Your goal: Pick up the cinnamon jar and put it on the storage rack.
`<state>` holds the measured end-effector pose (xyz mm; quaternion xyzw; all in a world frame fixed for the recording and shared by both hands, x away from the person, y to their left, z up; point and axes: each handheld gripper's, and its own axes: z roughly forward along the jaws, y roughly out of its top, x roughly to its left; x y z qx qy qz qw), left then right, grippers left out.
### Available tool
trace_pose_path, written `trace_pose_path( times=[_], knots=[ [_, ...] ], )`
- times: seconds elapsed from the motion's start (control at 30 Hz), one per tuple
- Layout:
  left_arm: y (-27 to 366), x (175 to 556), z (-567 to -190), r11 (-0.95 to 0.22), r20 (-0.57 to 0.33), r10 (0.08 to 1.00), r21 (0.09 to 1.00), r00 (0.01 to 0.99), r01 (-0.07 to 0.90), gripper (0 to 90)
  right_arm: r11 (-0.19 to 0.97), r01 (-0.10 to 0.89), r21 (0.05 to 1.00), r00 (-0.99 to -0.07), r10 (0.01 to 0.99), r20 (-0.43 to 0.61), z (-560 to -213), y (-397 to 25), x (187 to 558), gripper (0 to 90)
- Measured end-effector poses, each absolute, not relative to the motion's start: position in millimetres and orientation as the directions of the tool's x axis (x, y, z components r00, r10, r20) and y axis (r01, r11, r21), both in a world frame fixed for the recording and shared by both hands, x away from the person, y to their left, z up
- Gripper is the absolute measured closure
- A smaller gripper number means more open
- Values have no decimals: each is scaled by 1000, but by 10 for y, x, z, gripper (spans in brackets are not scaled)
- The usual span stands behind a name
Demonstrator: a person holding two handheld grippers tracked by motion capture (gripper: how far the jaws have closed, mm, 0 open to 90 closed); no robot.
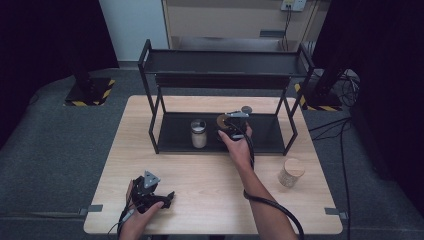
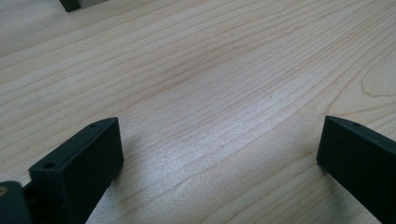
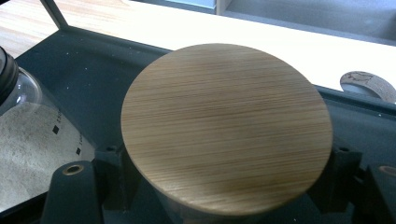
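While your right hand-held gripper (image 1: 231, 131) reaches into the lower shelf of the black rack (image 1: 150, 65), its jaws sit on either side of a jar with a round wooden lid (image 3: 226, 140), closed against the jar just beneath that lid, as the right gripper view shows from close above. The jar is on the dark lower shelf (image 3: 93, 70), towards the middle of the rack. Just beside it, on your left, stands a glass jar (image 1: 198, 133) with a dark lid and pale contents, close to the held jar but apart from it. Your left hand-held gripper (image 1: 152, 197) rests low over the worktop (image 1: 200, 185) near its front left edge, well apart from the rack; in the left gripper view its two black jaws stand wide apart with bare wood grain between them and nothing held. On the worktop to your right, outside the rack, stands another jar with a wooden lid (image 1: 291, 172), well clear of both hands. A small round dark pad (image 3: 369, 84) lies on the worktop behind the shelf.
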<state>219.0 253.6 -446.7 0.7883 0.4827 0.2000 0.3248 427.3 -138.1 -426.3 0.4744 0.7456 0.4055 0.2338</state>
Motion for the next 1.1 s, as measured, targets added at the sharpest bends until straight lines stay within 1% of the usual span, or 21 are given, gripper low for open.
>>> trace_pose_path(
  times=[0.57,0.9,1.1],
  knots=[
    [2536,2190,-4467,-323,2,891,705,454,631,0,235,497,835,-446,895,14,-4307,-1352,4234,252],
    [2536,2189,-4467,-323,2,891,705,454,631,0,231,493,838,-449,893,18,-4324,-1368,4234,247],
    [2536,2189,-4467,-323,2,891,705,454,631,0,228,496,838,-456,890,27,-4298,-1404,4240,171]
  ],
)
